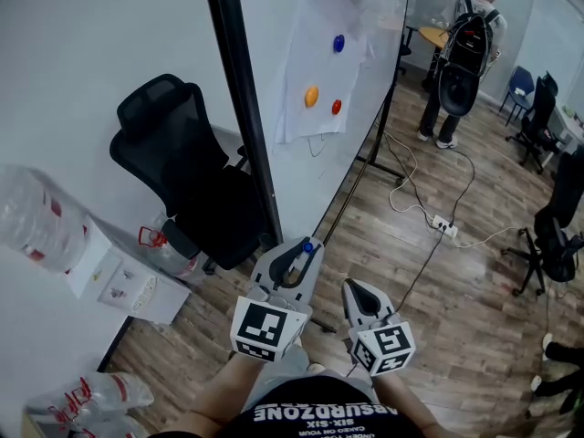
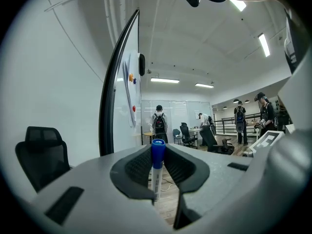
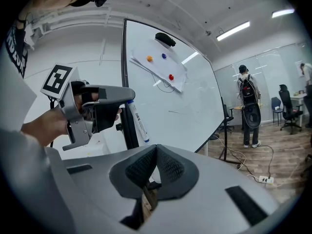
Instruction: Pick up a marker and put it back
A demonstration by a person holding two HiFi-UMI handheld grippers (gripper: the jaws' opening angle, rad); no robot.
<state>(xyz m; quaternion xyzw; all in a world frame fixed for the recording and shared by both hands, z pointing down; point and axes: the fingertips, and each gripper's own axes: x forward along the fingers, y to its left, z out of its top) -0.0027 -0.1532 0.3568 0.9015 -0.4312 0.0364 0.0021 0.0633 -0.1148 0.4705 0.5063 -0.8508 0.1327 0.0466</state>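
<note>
Your left gripper (image 1: 301,255) is clenched on a whiteboard marker (image 2: 155,179). In the left gripper view its two black pads press on the marker from either side. The marker stands upright between them, with its blue cap (image 2: 157,151) rising just above the pads and its white barrel running down below.

In the right gripper view the barrel hangs beneath the left gripper's jaws, tilted slightly. It is held in the air near the black frame (image 3: 127,106) of the whiteboard (image 1: 365,80).

Your right gripper (image 3: 154,155) is closed on nothing; its pads meet at the tips and no object lies between them. In the head view it sits just beside the left gripper, both of them over the wood floor (image 1: 438,318).

- **Board:** A sheet of paper (image 1: 315,71) is fixed to the board by three magnets: blue (image 1: 338,43), orange (image 1: 311,96) and red (image 1: 336,107). A black eraser (image 3: 165,39) sits above the paper.
- **Surroundings:** A black office chair (image 1: 182,172) stands on the far side of the frame from you. A white power strip (image 1: 444,226) lies on the floor, well apart from both grippers. A person wearing a backpack (image 1: 465,53) stands at the far end of the room, back turned to you.
</note>
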